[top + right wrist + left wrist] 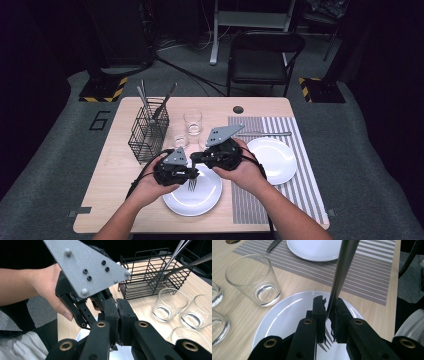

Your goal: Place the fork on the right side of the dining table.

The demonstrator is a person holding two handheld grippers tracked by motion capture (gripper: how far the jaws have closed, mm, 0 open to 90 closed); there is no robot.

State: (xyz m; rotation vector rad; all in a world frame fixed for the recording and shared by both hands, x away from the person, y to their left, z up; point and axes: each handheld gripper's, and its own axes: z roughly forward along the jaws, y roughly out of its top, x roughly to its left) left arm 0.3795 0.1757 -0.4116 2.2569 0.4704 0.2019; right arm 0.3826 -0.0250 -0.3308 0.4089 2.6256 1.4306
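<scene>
I have the left gripper (pixel 329 315) clamped on a fork (pixel 342 272), jaws narrow around its neck, tines pointing down over the white plate (pixel 287 312) at the near edge of the worktop (pixel 115 170). The right gripper (pixel 117 315) looks pressed closed, with something thin and shiny between its pads that I take to be the fork's handle. Both grippers meet above that plate.

The worktop is pale wood with a round cable hole (pixel 238 109) at its far edge. A grey striped placemat (pixel 300 185) covers the right side, carrying a second white plate (pixel 275 160) and a knife (pixel 265 133) beyond it. Toward the left stands a black wire cutlery basket (pixel 148 135) holding utensils, with clear glasses (pixel 192 121) beside it. Beyond the worktop I see grey carpet, a black folding chair (pixel 265 55) and yellow-black hazard-striped bases (pixel 105 90) in a dark room.
</scene>
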